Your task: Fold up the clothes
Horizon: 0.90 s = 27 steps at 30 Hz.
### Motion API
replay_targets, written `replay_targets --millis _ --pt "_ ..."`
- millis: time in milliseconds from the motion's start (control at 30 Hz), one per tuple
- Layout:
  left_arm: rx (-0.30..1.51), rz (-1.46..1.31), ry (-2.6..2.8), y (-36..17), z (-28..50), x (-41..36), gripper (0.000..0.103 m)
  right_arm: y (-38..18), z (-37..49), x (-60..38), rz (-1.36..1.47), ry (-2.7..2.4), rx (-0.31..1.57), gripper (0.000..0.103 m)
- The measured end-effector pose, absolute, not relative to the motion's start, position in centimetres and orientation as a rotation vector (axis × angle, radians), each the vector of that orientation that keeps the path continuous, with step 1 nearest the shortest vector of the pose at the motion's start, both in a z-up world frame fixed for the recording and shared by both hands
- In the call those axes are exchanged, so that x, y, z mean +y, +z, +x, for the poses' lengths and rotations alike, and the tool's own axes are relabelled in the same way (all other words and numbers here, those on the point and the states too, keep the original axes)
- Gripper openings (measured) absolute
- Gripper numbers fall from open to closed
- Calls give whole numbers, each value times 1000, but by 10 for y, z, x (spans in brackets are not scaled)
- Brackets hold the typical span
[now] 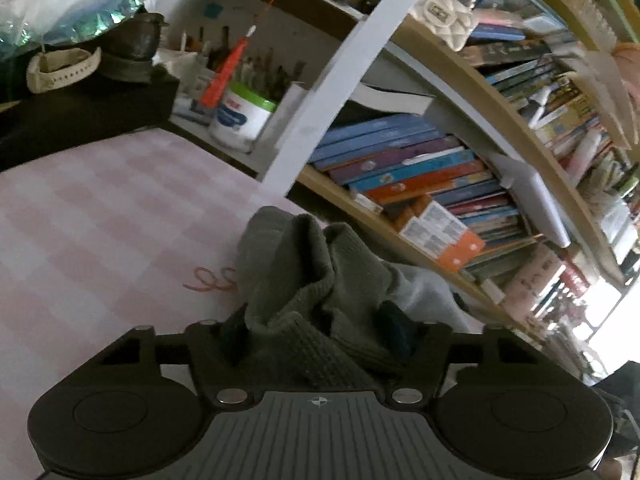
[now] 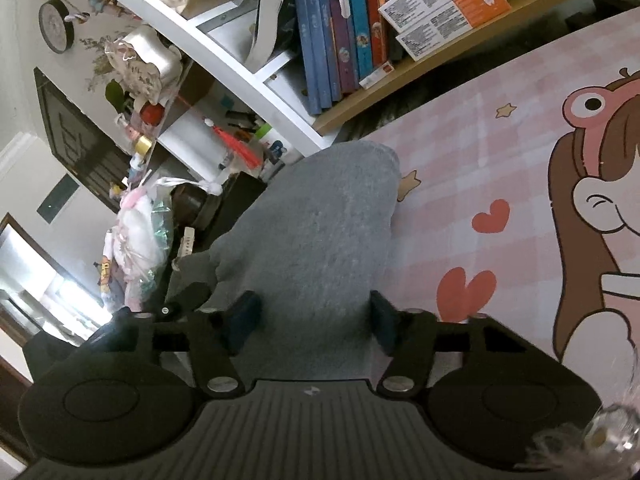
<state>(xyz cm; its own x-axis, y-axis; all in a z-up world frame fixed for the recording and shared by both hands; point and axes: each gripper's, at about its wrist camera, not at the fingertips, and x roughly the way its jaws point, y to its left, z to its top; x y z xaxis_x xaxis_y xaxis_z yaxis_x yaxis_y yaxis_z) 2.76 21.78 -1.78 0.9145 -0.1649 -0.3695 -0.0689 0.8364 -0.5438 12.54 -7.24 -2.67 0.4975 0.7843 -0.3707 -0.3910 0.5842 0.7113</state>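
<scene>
L wrist view: left gripper (image 1: 318, 330) at 6 o'clock, nearest the lens. Jaws spread fairly wide w/ bunched cloth between them; grey-green knit garment (image 1: 304, 280) is heaped up betw. the fingers and spills over the gripper body. Cannot tell if the pads actually pinch it or the cloth just lies there. Garment rises twd 12 o'clock in thick folds, ribbed knit texture visible. A paler grey part of the cloth shows at approx 3 o'clock of the heap.

Garment rests on pink checked tabletop cover (image 1: 100, 220), which fills 9 o'clock side. Bookshelf (image 1: 400, 216) runs 1 to 4 o'clock, books packed flat and on edge. White tub w/ green rim (image 1: 242, 120) at 11 o'clock, brushes standing in it.

R wrist view: right gripper (image 2: 314, 320) at 6 o'clock, jaws spread, one finger each side of the cloth. Same garment (image 2: 320, 220) here looks flat, grey, fuzzy, stretching from the jaws twd 12 o'clock. Fingers sit close alongside cloth edges; grip not confirmable. Pink cover (image 2: 500, 152) w/ hearts and cartoon figure at 3 o'clock. Shelf w/ blue books (image 2: 320, 40) at 12 o'clock.
</scene>
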Motion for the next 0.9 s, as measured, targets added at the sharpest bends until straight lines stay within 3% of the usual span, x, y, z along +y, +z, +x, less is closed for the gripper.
replay_targets --millis 400,533,700,900 --pt "489 -590 -301 -19 35 137 58 -12 108 -180 523 690 748 51" --pt "512 -593 -361 -19 35 108 58 -9 99 -215 517 641 741 59" --pt "519 -543 -348 -18 34 90 73 -11 89 -230 519 620 750 63" --pt "541 -505 -327 -19 36 85 78 -12 85 -225 493 617 761 58"
